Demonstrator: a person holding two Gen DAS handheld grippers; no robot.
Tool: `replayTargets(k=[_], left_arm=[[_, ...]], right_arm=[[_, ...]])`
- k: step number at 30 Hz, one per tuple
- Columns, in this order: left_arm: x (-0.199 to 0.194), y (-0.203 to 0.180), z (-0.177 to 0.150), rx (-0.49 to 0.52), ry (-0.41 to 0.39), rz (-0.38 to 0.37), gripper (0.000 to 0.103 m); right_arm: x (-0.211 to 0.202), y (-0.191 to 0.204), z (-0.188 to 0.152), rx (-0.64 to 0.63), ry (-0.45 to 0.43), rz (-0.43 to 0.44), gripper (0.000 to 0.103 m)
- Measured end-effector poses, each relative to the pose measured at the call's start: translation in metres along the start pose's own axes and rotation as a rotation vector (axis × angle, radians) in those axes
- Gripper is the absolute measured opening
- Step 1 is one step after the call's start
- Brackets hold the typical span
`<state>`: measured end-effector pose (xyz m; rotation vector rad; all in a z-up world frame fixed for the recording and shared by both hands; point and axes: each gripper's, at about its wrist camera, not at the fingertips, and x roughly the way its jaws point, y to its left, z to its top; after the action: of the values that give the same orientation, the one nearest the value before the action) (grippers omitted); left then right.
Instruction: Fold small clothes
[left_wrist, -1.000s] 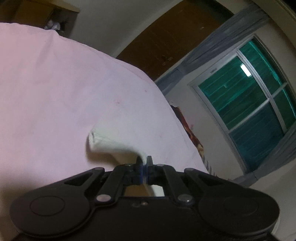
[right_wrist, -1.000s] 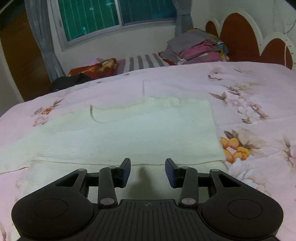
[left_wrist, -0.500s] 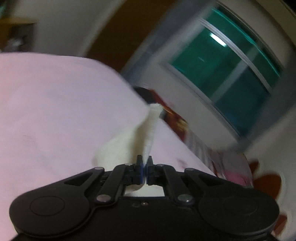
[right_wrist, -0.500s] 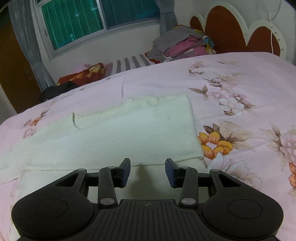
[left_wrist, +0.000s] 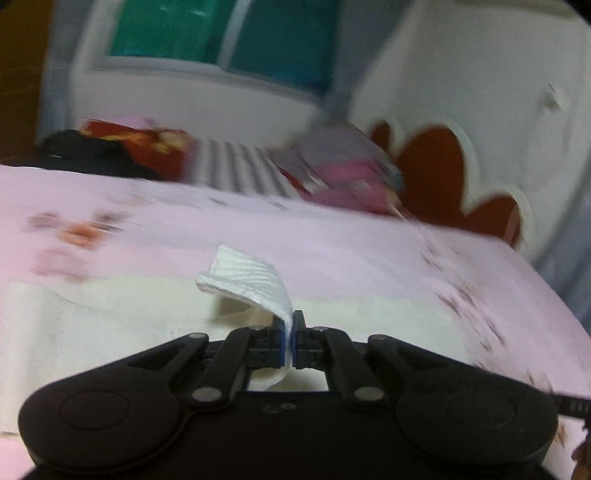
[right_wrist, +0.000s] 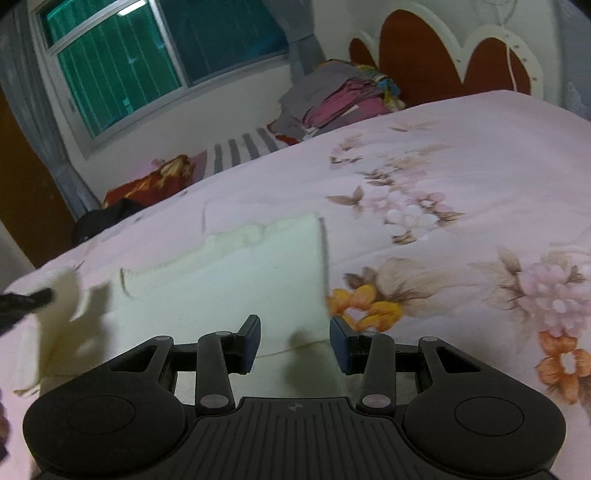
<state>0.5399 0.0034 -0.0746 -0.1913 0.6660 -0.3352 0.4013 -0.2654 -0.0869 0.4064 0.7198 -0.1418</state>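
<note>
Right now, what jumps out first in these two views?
The left tool, shut on a lifted corner of the cream knit garment, at centre of the left view. That garment lies flat on the pink floral bedspread; the right tool hangs open over its near edge. A stack of folded clothes sits by the red headboard.

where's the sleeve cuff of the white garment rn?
Pinched in the shut left gripper, the sleeve cuff arches above the white garment; the right wrist view shows it far left.

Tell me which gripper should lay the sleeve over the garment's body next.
Left. The left gripper is already shut on the sleeve, lifted above the cream garment. The right gripper hangs open, holding nothing.
</note>
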Motion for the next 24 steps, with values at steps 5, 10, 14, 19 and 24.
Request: replayTargets(k=[5,10,14,19,24], left_arm=[[0.028,-0.042,-0.022,0.092,0.081,-0.060,0.002],[0.044,-0.070,-0.048,0.123,0.191,-0.128,0.058],[0.018,-0.070,-0.052,0.151,0.136,-0.121,0.064],[-0.051,-0.007,-0.059,0.065,0.029,0.059,0.056],[-0.097,0.082,-0.077,-0.057,0.042,0.286,0.047]], right_arm=[[-0.008,-0.027,0.007,0.043,-0.009,-0.012,0.042],[-0.017,-0.051,0.014,0.102,-0.003,0.024,0.042],[-0.026,-0.054,0.018,0.115,-0.036,0.061,0.088],[-0.015,-0.031,0.025,0.070,-0.007,0.188,0.066],[0.025,0.005,0.026,0.015,0.068,0.223,0.055]])
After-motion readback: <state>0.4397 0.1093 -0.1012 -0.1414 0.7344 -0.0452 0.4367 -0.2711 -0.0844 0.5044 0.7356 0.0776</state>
